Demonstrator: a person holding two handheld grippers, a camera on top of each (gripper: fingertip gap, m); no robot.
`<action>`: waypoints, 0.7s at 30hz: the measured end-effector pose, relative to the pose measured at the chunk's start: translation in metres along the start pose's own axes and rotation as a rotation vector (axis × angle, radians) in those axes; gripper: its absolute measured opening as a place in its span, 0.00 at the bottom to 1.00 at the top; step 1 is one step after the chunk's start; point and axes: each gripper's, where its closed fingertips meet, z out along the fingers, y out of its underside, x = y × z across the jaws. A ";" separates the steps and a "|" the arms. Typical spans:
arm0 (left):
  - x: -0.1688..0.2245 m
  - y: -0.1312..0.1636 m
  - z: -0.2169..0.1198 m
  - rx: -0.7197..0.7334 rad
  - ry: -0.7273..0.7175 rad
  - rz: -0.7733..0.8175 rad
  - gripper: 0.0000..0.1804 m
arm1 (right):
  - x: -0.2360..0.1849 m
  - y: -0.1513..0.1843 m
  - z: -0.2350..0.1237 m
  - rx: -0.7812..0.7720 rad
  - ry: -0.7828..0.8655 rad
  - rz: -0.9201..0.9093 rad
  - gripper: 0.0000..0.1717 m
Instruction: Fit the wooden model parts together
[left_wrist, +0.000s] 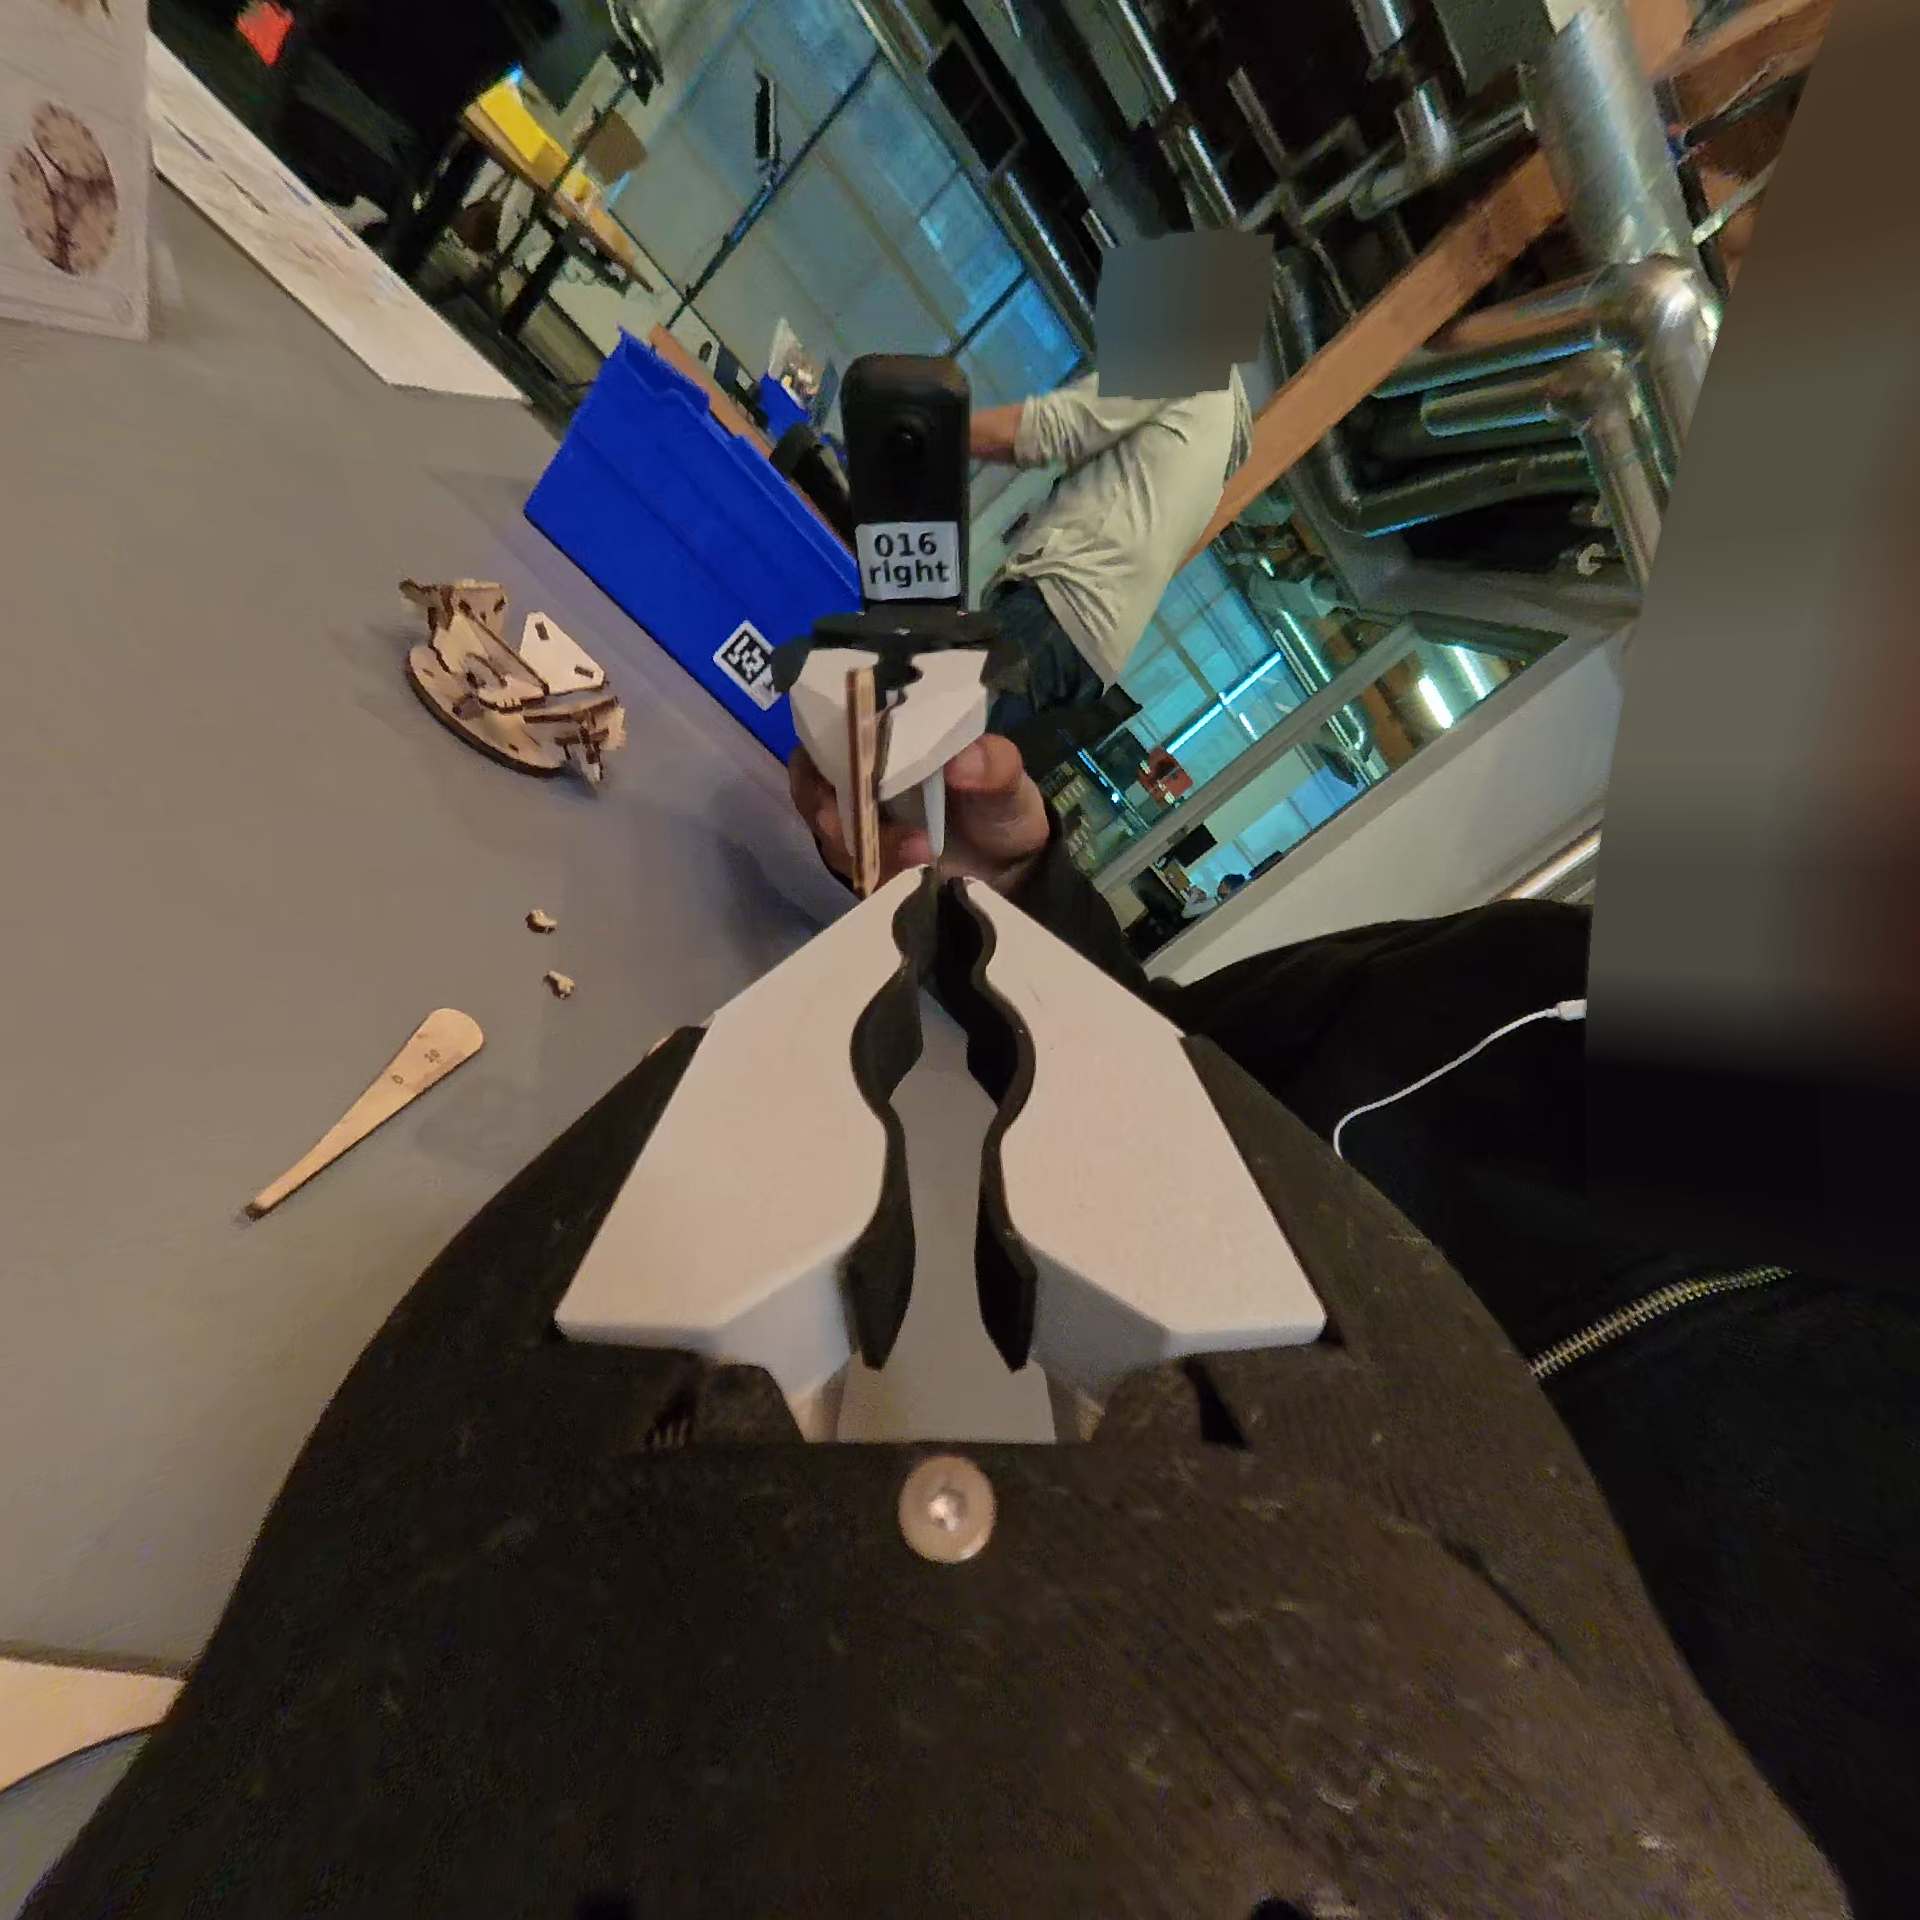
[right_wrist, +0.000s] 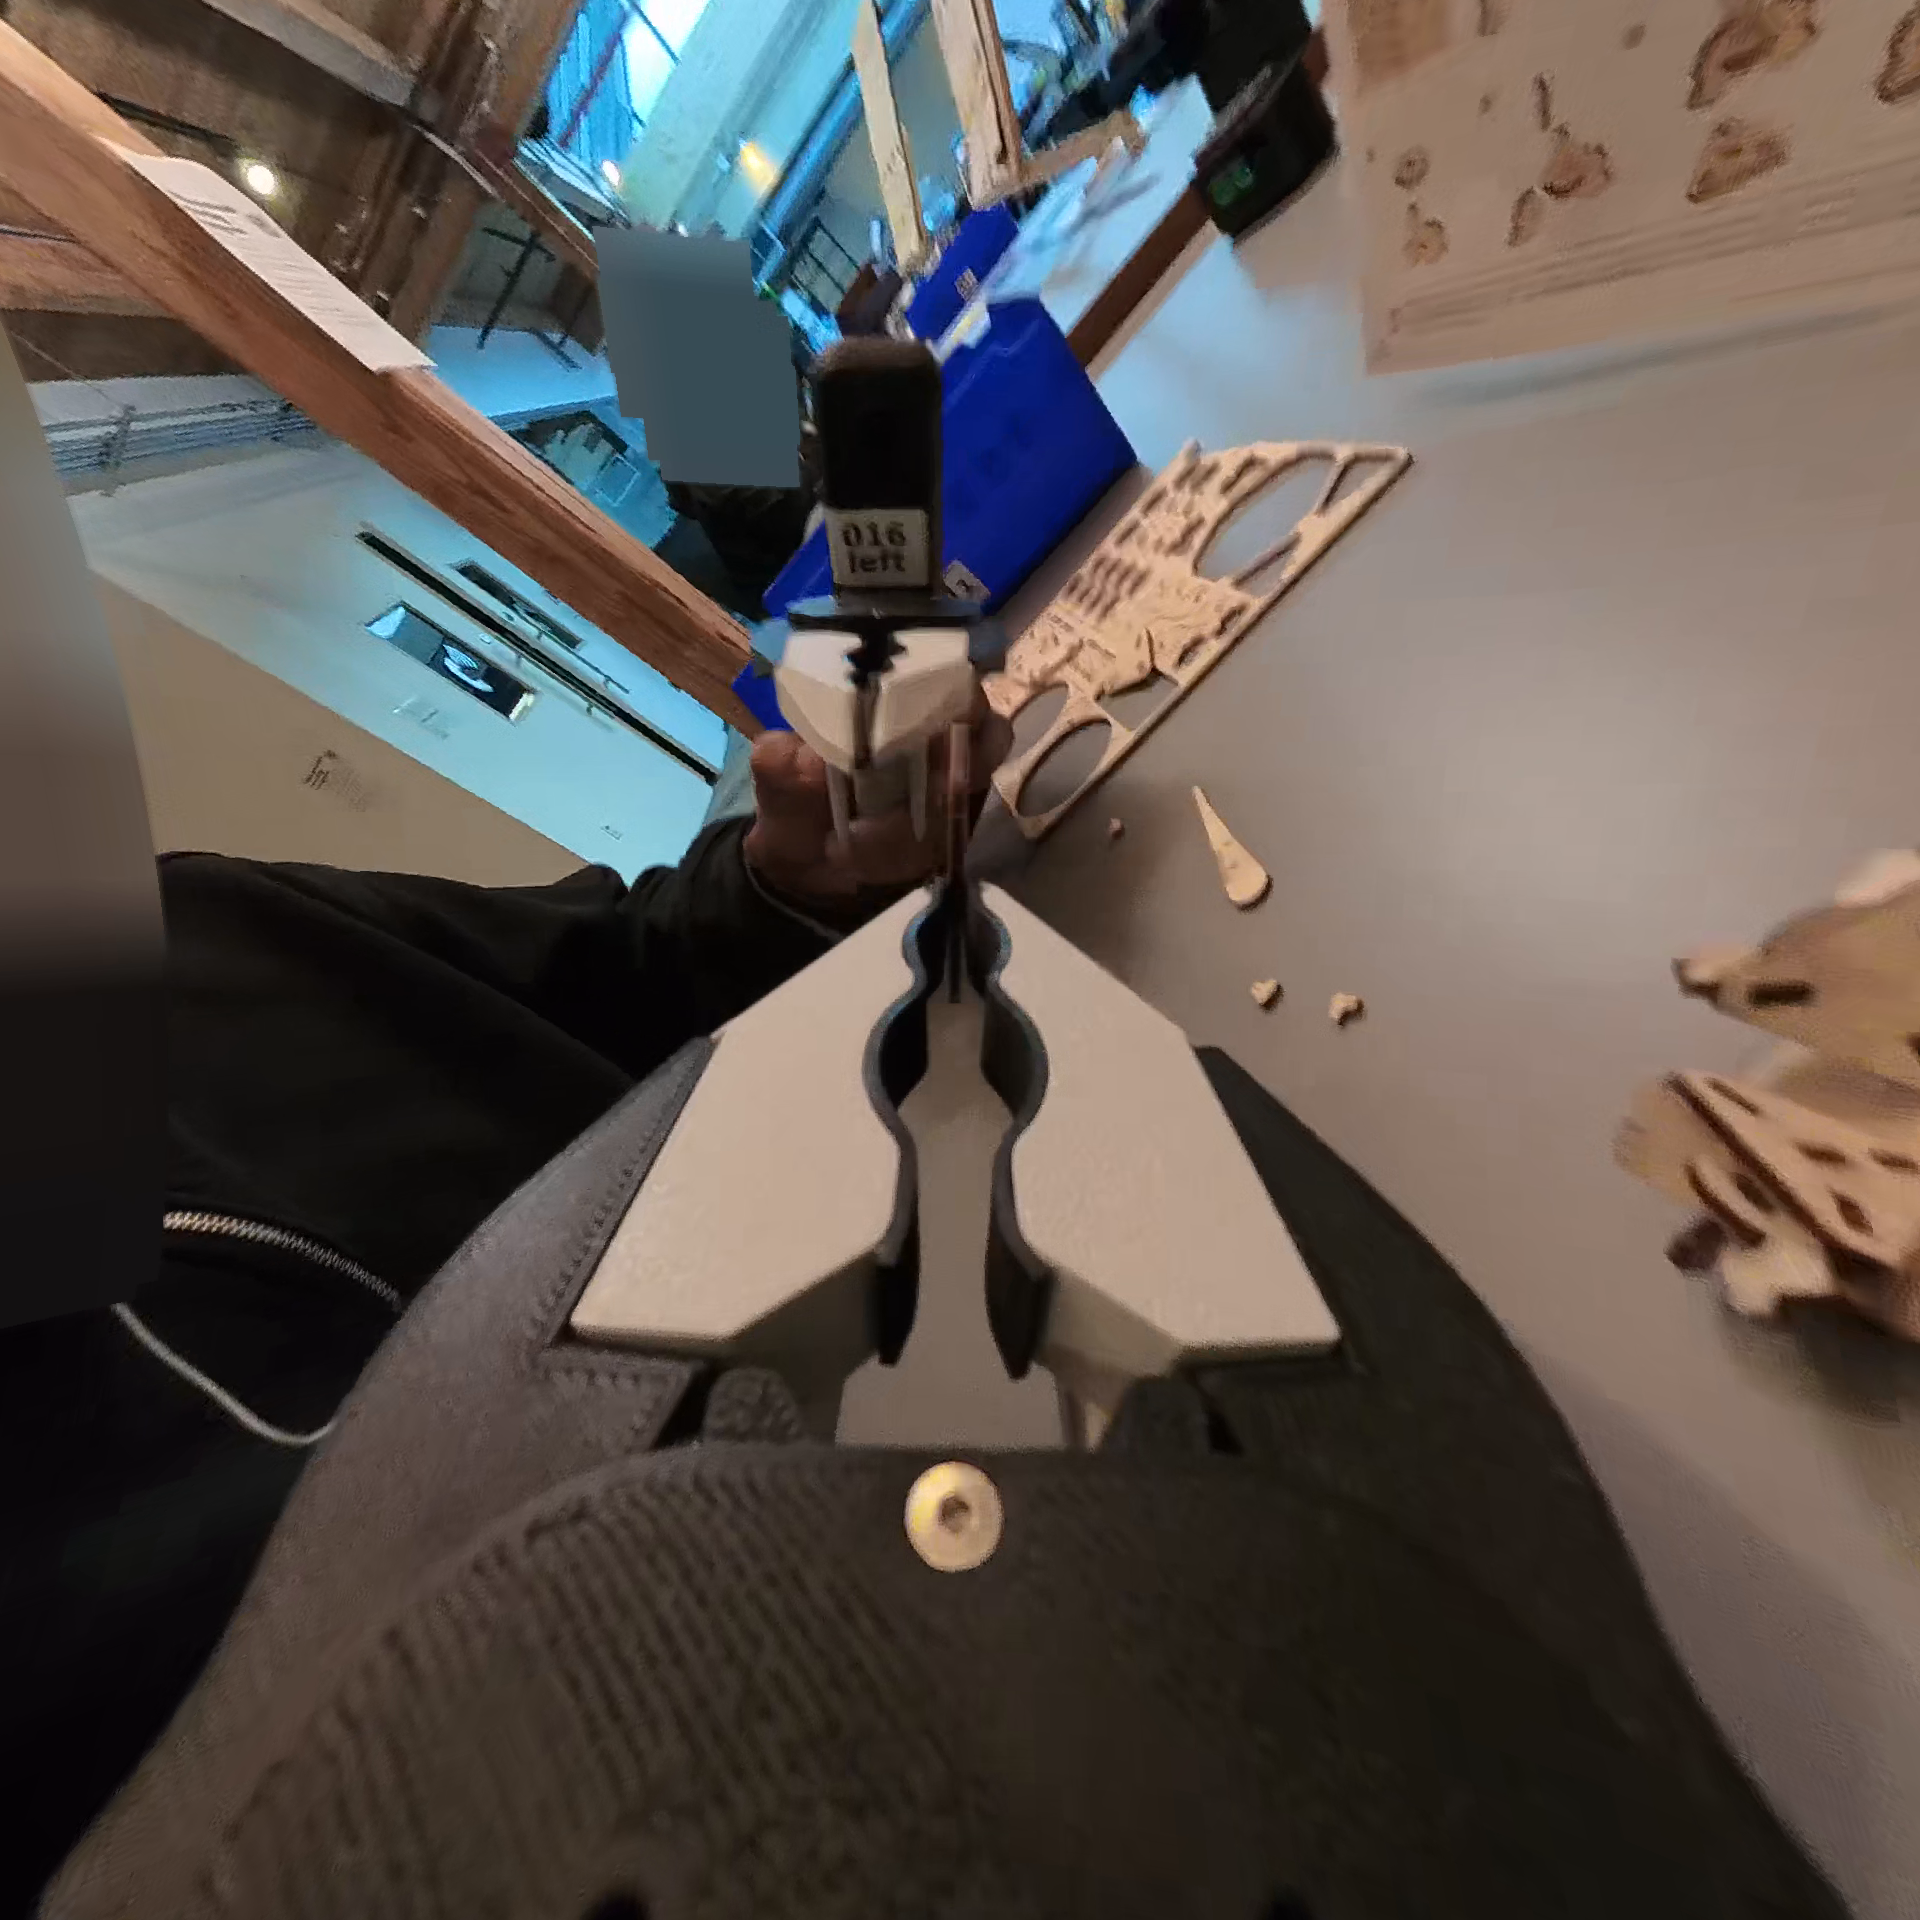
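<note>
Grey table (left_wrist: 208, 727), blue bin (left_wrist: 665, 520) at its far edge, half-built plywood model (left_wrist: 509, 675), right gripper (right_wrist: 951, 904) pinching a thin flat wooden strip (left_wrist: 862, 779) edge-on — pale face, dark burnt edges — held in the air above the table, left gripper (left_wrist: 940, 888) pressed together just beside it.

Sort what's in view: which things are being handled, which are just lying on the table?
Handled: thin wooden piece, pinched in the right gripper; left gripper close beside it.
Lying about: half-built wooden model, tapered stick, two small scraps, cut-out sheet, blue bin, printed sheets.
</note>
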 end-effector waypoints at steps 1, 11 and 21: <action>0.001 -0.003 -0.002 0.017 0.002 0.006 0.00 | 0.004 0.004 -0.005 -0.033 0.020 0.015 0.00; 0.005 -0.026 -0.017 0.105 -0.083 0.144 0.02 | 0.057 0.049 -0.036 -0.275 0.337 0.033 0.00; 0.005 -0.018 -0.011 0.059 -0.100 0.176 0.02 | 0.069 0.044 -0.043 -0.250 0.393 0.016 0.06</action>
